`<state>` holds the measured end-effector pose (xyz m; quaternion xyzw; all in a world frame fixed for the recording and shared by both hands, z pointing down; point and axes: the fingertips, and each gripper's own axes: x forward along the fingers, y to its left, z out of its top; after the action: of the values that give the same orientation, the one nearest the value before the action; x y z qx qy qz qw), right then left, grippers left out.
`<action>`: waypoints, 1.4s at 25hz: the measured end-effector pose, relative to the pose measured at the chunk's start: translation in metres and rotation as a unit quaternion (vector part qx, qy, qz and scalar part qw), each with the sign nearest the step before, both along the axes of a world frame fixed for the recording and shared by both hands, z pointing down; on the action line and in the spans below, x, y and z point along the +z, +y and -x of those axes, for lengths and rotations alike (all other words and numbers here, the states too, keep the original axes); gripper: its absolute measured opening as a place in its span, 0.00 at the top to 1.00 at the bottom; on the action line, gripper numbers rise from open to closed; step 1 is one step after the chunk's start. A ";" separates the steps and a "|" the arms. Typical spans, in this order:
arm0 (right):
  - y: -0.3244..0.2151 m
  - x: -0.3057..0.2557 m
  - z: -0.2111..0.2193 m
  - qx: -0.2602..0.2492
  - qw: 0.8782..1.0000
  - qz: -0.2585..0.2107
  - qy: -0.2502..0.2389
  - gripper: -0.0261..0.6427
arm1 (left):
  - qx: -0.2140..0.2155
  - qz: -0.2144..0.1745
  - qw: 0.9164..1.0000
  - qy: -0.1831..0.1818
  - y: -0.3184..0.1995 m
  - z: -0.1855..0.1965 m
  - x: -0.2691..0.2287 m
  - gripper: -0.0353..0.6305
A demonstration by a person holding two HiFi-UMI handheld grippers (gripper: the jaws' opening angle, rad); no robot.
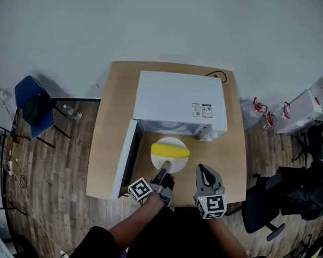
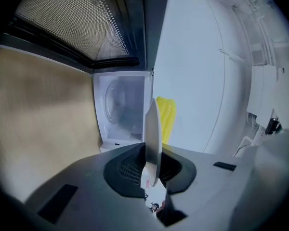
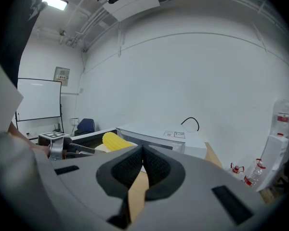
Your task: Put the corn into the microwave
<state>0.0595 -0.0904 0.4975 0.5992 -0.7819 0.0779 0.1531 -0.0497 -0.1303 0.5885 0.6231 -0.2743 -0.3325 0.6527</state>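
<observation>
A yellow corn cob (image 1: 170,151) lies on a white plate (image 1: 175,164) just in front of the open white microwave (image 1: 180,98), whose door (image 1: 125,157) swings out to the left. My left gripper (image 1: 164,168) is shut on the plate's near rim. In the left gripper view the plate (image 2: 151,134) stands edge-on between the jaws, with the corn (image 2: 166,117) beside it and the empty microwave cavity (image 2: 120,105) beyond. My right gripper (image 1: 203,170) hovers to the plate's right, shut and empty. In its own view the right gripper (image 3: 142,153) shows its pads touching, with the corn (image 3: 116,140) to the left.
The microwave sits on a wooden table (image 1: 107,144), with a black cable (image 1: 218,75) at its back right corner. A blue chair (image 1: 35,106) stands left of the table. To the right are a black office chair (image 1: 280,198) and water bottles (image 1: 269,114).
</observation>
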 end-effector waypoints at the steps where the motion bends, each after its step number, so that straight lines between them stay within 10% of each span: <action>1: -0.002 0.001 0.000 -0.002 1.000 0.000 -0.002 0.87 | 0.000 0.005 1.000 -0.002 -0.001 -0.001 0.004 0.90; 35: -0.095 0.079 -0.030 -0.044 0.997 0.058 -0.032 0.87 | -0.085 0.046 0.995 -0.020 -0.114 -0.016 0.120 0.90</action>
<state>0.0893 -0.1850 0.5769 0.5512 -0.8064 0.1352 0.1661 -0.0335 -0.2442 0.7085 0.5735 -0.3538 -0.3613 0.6445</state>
